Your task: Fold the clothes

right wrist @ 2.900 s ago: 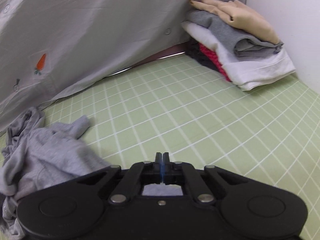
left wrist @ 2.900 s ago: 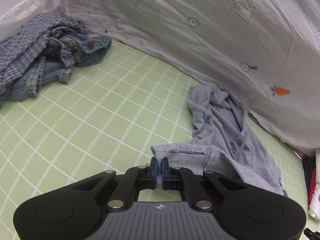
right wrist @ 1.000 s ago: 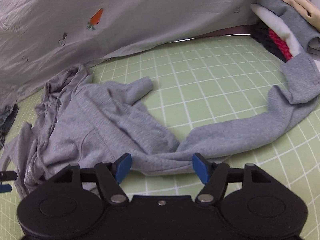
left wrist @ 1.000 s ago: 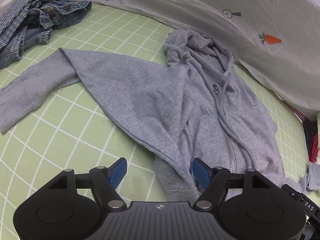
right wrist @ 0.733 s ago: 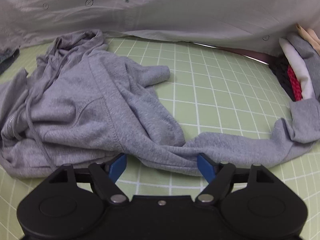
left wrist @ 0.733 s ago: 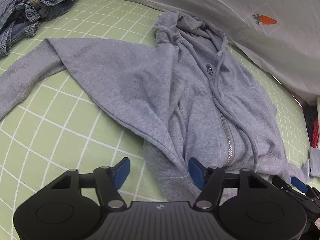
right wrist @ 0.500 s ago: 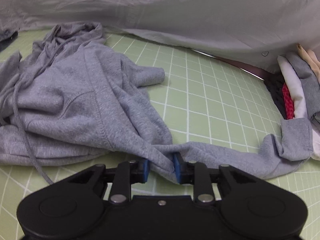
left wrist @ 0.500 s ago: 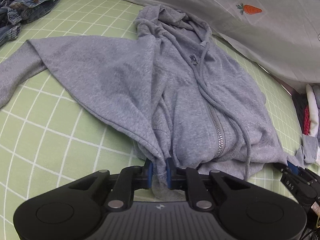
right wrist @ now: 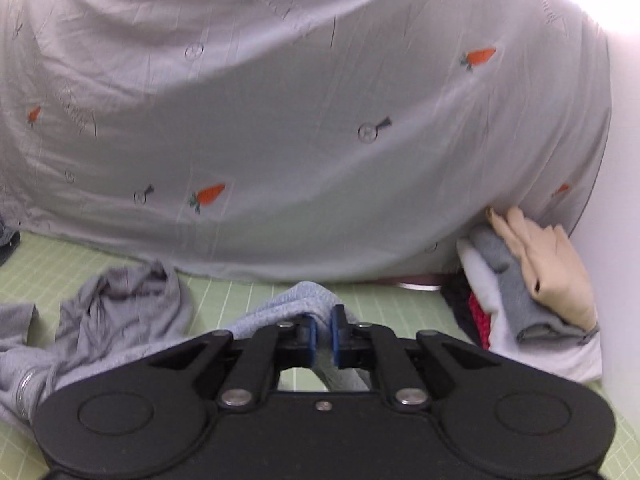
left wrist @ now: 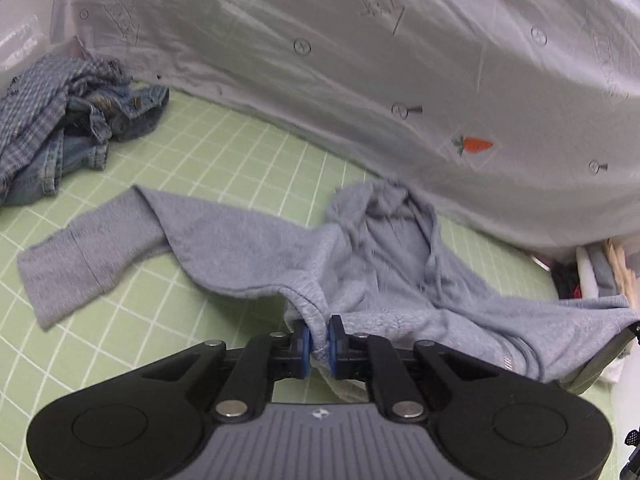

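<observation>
A grey zip hoodie (left wrist: 248,248) lies spread on the green grid mat (left wrist: 224,168), one sleeve stretched out to the left and the hood bunched at the back. My left gripper (left wrist: 318,338) is shut on the hoodie's bottom hem, which rises off the mat into its blue pads. In the right wrist view, my right gripper (right wrist: 323,340) is shut on a raised fold of the same grey hoodie (right wrist: 120,312), and the rest of the garment sags to the lower left. The zip shows at that view's left edge.
A heap of denim and checked clothes (left wrist: 68,128) lies at the mat's far left. A stack of folded clothes (right wrist: 532,304) sits at the right by the wall. A white sheet with carrot prints (right wrist: 280,120) hangs along the back edge.
Both grippers went from open over the hoodie's lower edge to shut on it. Both have since risen, lifting the hem off the mat, and the views have tilted up toward the sheet.
</observation>
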A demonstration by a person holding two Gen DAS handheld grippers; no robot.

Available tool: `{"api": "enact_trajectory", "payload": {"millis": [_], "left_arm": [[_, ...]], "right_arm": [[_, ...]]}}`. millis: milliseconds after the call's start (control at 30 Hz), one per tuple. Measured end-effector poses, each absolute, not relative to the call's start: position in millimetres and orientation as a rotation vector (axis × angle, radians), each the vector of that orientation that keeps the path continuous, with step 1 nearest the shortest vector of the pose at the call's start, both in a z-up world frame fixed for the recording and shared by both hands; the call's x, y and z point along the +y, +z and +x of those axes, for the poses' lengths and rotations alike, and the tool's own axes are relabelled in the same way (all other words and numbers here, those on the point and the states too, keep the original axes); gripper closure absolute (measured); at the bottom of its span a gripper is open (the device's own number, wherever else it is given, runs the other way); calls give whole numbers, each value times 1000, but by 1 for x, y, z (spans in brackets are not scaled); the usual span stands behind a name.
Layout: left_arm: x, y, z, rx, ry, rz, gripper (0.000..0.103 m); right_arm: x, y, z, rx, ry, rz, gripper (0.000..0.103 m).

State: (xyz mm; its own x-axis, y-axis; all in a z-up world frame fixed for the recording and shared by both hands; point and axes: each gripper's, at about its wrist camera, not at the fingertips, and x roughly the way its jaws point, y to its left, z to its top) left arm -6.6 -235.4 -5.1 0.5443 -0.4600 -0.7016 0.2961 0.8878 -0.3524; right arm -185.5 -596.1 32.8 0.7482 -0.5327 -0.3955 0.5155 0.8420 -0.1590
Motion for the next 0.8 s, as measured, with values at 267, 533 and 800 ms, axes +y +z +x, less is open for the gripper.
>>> {"api": "enact_trajectory", "payload": {"millis": [267,533,800], "left_arm": [[-262,30,74,721,-438,-147,93],[-309,-56,164,977,-334,-134,79],[-299,-108,87,1161,-435,-227,55]], "right_arm": [[-630,81,-125,322,-531,-92,96],[-711,8,16,739,-578,140,73],[-680,-47,-49,753,-432,371,37]]}}
